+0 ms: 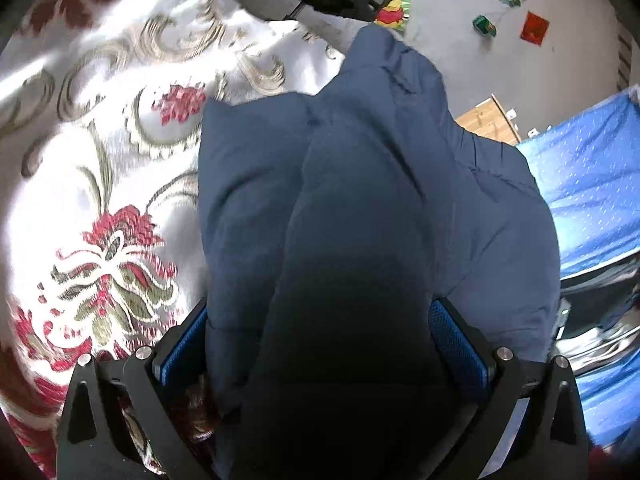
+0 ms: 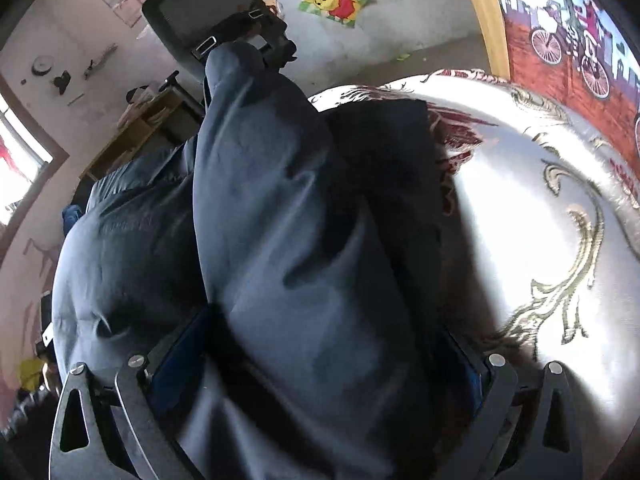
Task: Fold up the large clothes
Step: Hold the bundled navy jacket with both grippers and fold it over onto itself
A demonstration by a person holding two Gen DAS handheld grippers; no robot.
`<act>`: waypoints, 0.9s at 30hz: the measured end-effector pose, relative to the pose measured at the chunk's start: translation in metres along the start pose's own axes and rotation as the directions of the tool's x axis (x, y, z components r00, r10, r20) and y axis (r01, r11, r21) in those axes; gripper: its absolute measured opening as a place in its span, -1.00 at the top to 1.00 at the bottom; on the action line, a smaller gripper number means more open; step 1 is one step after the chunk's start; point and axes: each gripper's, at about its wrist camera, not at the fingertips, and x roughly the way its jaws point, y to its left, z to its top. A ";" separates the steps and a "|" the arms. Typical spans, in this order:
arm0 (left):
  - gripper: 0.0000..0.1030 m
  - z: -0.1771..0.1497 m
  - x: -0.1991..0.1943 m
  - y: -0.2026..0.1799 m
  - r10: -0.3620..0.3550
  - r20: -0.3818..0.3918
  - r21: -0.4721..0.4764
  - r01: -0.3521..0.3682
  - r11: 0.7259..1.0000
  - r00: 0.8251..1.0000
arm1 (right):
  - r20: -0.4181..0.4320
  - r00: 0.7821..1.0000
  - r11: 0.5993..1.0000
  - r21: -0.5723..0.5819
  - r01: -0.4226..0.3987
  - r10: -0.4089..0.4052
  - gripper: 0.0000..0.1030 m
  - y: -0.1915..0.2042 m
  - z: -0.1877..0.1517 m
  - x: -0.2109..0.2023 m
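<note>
Between both pairs of jaws, the navy blue padded quilted jacket (image 1: 360, 208) is hanging in thick bunched folds, lifted above the white satin bedspread with red and gold floral embroidery (image 1: 92, 152). Judgement: the garment is being held up by two points along one edge so that it can drape straight before being laid down for a fold.

Left gripper (image 1: 324, 344): the jaws are standing fairly wide, but only because the padded bulk is filling the whole gap; the blue pads (image 1: 456, 340) are pressing on fabric at both sides, so it is gripping the jacket.

Right gripper (image 2: 320, 364): same condition, jaws spread by a thick wad of jacket (image 2: 280, 240) that is running forward from between them and rising ahead to the other gripper, seen dark at the far end of the cloth.

Beyond the right jaws, the bedspread (image 2: 520, 220) is lying bright and bare to one side.
</note>
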 end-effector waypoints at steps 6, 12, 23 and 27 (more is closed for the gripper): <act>-0.52 -0.010 -0.011 -0.006 0.012 0.034 0.013 -0.013 1.000 0.999 | 0.029 0.999 0.999 0.025 -0.024 0.023 -0.41 0.003 -0.008 -0.006; 0.12 -0.019 -0.028 -0.025 0.050 0.081 0.017 -0.052 0.999 0.995 | 0.034 0.998 0.997 0.053 -0.055 0.054 0.19 0.009 -0.012 -0.017; 0.63 -0.062 -0.063 -0.115 0.220 0.257 0.201 -0.275 0.940 0.941 | 0.097 0.995 0.997 -0.072 0.007 0.000 0.72 0.052 -0.009 -0.060; 0.66 -0.074 -0.080 -0.133 0.193 0.303 0.213 -0.263 0.941 0.933 | 0.148 0.989 0.990 -0.144 -0.001 0.023 0.76 0.080 -0.007 -0.086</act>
